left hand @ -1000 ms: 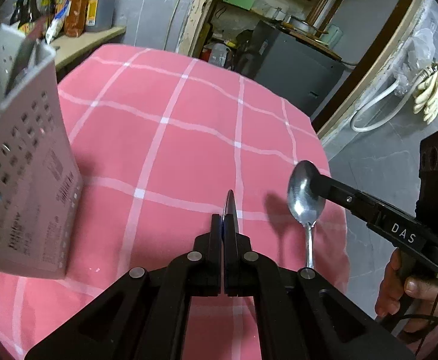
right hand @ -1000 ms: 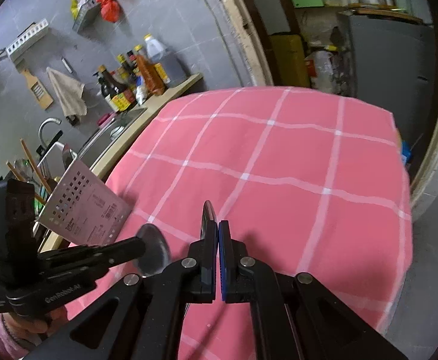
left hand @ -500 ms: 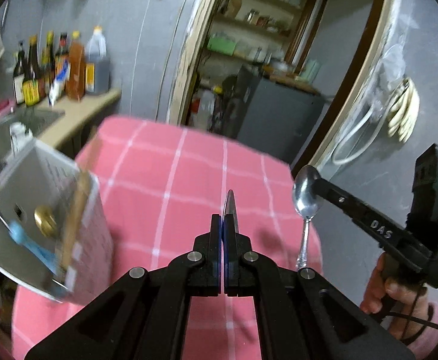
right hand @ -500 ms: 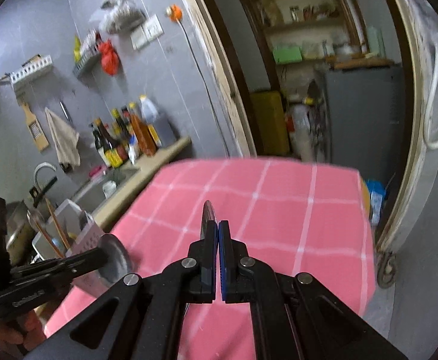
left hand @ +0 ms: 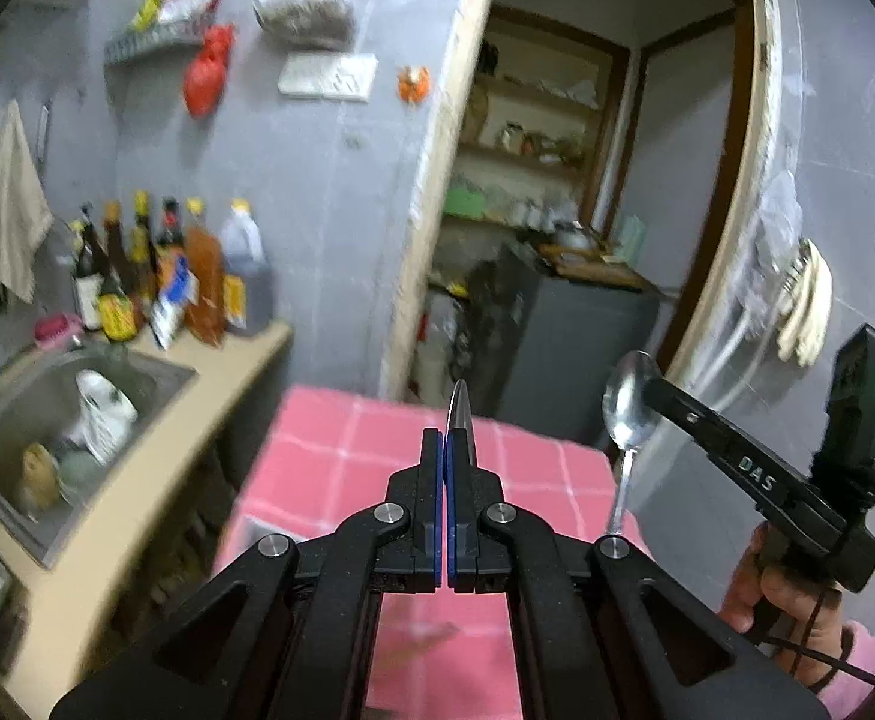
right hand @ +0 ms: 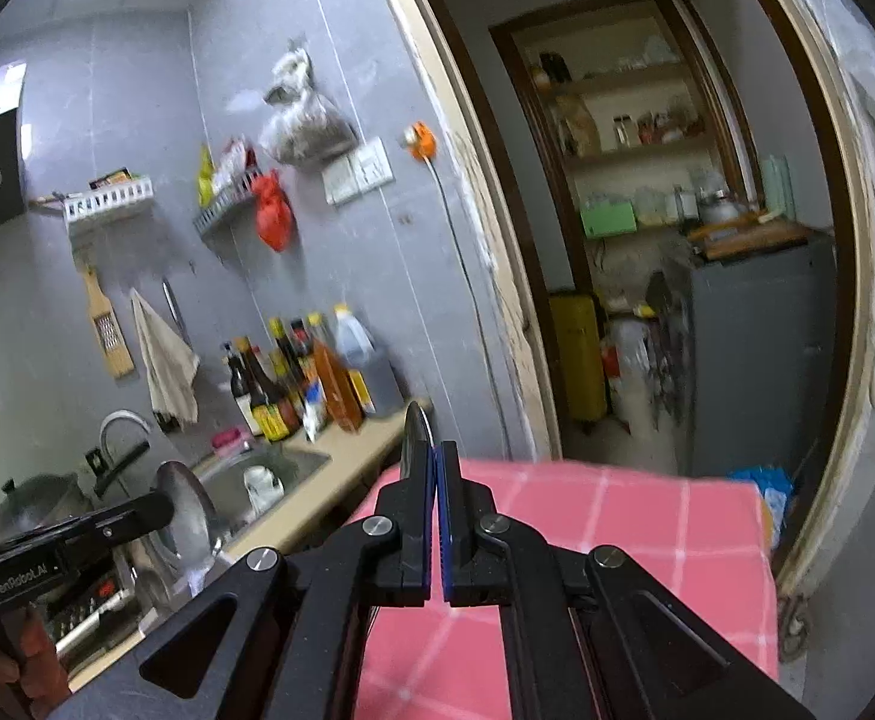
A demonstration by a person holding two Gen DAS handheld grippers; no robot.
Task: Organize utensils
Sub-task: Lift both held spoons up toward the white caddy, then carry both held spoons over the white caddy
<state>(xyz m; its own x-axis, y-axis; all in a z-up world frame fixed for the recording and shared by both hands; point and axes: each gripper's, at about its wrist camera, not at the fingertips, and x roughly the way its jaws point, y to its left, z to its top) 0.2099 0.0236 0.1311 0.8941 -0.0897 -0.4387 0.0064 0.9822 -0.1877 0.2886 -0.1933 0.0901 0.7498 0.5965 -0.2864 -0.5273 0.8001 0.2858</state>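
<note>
Your left tool [left hand: 448, 450] is clamped shut on a spoon [left hand: 460, 414], whose bowl stands edge-on above the blue pads. Your right tool [right hand: 437, 462] is likewise closed on a second spoon [right hand: 416, 426], its bowl poking up past the fingertips.

From the left wrist view you can see the right tool's spoon [left hand: 629, 414] side-on: bowl up, handle hanging down, pinched at the bowl by the black fingers [left hand: 677, 414]. Your right hand [left hand: 785, 594] grips that tool's handle, a pink sleeve [left hand: 857, 684] at the wrist. From the right wrist view, the left tool's spoon [right hand: 188, 510] shows at the far left, broad face toward the camera.

Both tools hang above the counter [left hand: 341, 468], which wears a pink checked cloth. To its left a sink [left hand: 47, 414] holds dishes, with bottles [left hand: 167, 276] lined up behind it against the wall.
</note>
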